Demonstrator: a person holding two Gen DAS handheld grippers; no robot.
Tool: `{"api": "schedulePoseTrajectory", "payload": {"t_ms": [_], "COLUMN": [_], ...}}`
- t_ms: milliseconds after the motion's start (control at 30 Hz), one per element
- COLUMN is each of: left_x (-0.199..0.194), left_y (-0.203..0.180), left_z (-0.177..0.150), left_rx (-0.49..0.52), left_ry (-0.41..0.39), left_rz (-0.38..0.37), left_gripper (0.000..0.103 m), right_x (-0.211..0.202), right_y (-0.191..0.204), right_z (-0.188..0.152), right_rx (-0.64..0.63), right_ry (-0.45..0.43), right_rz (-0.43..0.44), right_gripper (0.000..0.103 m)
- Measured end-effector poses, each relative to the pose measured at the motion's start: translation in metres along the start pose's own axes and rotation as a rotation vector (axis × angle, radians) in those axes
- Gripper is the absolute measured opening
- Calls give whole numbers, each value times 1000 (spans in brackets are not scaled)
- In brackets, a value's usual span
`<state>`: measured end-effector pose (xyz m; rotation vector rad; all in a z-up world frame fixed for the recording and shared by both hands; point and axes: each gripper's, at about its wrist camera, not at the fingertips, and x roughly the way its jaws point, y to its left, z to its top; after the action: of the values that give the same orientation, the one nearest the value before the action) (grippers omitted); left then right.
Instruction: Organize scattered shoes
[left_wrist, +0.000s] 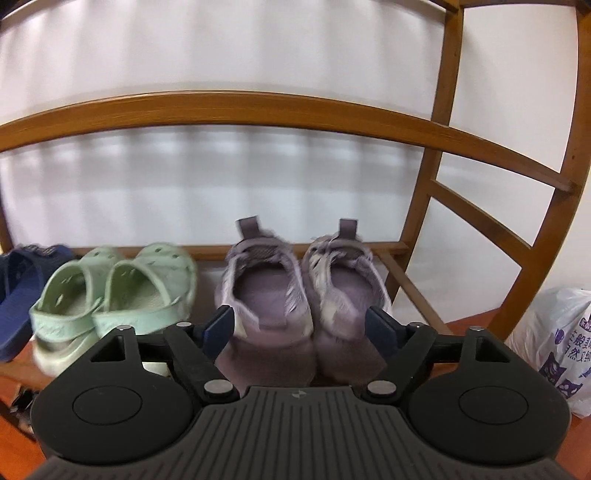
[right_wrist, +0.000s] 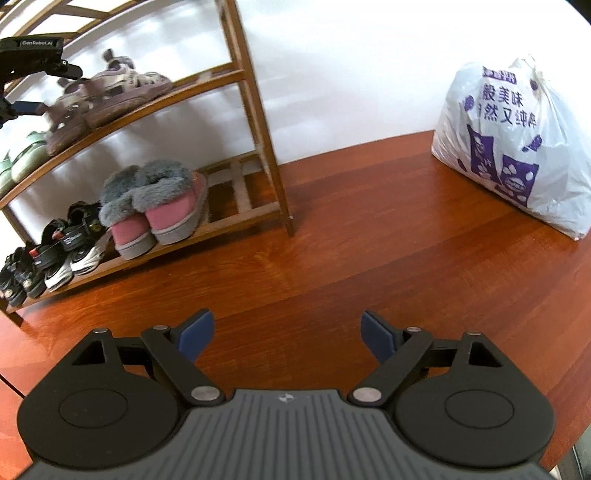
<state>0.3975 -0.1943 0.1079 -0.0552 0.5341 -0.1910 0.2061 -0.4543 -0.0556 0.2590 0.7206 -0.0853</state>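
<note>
A pair of purple-grey sneakers (left_wrist: 266, 288) stands side by side on the middle shelf of a wooden shoe rack (left_wrist: 258, 114), heels towards me. My left gripper (left_wrist: 301, 326) is open just behind their heels. Its blue pads flank the outer sides of the pair, and I cannot tell whether they touch. The right wrist view shows the same sneakers (right_wrist: 110, 92) on the shelf with the left gripper (right_wrist: 51, 88) at their heels. My right gripper (right_wrist: 286, 332) hangs open over the bare floor (right_wrist: 332, 240) with nothing between its fingers.
Mint green clogs (left_wrist: 110, 295) and a dark blue slipper (left_wrist: 22, 284) sit left of the sneakers. On the bottom shelf are pink fur-lined slippers (right_wrist: 159, 210) and several black sandals and sneakers (right_wrist: 55, 254). A white printed plastic bag (right_wrist: 517, 147) stands by the wall, right of the rack.
</note>
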Motion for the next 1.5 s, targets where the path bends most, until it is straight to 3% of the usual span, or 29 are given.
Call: {"api": "schedulePoseTrajectory", "payload": {"t_ms": [467, 867, 1100, 1333, 1500], "left_x": [-86, -194, -244, -278, -287], "left_y": [45, 85, 117, 136, 141], "left_z": [-51, -116, -154, -186, -203], "left_rx": [-25, -87, -161, -151, -126], "left_ry": [50, 43, 56, 72, 141], "left_rz": [25, 56, 85, 134, 147], "left_gripper": [82, 100, 103, 103, 103], "right_x": [-47, -110, -144, -169, -178], "right_y": [42, 87, 107, 128, 140], "right_z": [-27, -54, -73, -88, -96], "right_rx": [-93, -147, -171, -180, -190], "right_ry": [-31, -40, -49, -49, -41], "right_rz": [50, 105, 107, 127, 142], "right_gripper": [99, 102, 102, 102, 102]}}
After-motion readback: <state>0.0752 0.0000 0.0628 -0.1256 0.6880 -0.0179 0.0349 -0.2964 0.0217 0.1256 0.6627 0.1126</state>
